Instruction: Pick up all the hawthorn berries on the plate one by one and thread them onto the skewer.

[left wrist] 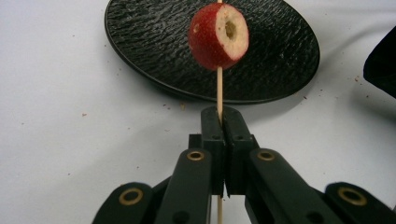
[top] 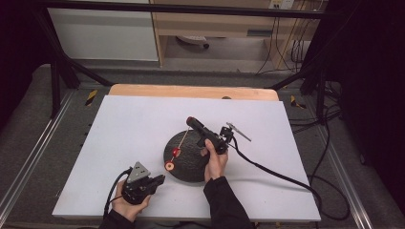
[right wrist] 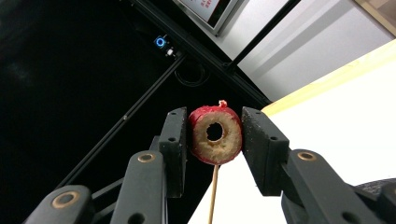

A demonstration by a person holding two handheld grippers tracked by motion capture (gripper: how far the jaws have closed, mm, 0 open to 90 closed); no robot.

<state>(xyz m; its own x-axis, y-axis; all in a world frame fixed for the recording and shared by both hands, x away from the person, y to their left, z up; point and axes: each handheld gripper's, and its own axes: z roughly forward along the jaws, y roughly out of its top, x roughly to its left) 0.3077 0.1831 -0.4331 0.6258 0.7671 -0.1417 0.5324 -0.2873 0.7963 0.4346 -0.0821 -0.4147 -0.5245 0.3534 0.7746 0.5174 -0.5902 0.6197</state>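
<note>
Work in hand: I am threading cored red fruit pieces onto a wooden skewer (left wrist: 219,88) over a black plate (top: 191,164).
Left gripper (left wrist: 225,122): I have it clamped tight on the lower end of the skewer, jaws pressed together with the stick between them.
Right gripper (right wrist: 215,135): I hold one cored fruit ring (right wrist: 215,134) squeezed between its pads, raised off the table at the skewer's top end.
Skewer: runs from the left gripper (top: 160,179) up across the plate toward the right gripper (top: 190,120).
Done so far: one fruit piece (left wrist: 218,36) sits threaded partway along the stick; in the high view another ring (top: 169,166) shows lower, near the plate's edge.
Left to do: by my judgement, slide the held ring down the stick, then release.
Uncertain: whether the stick has passed fully through the held ring's hole.
</note>
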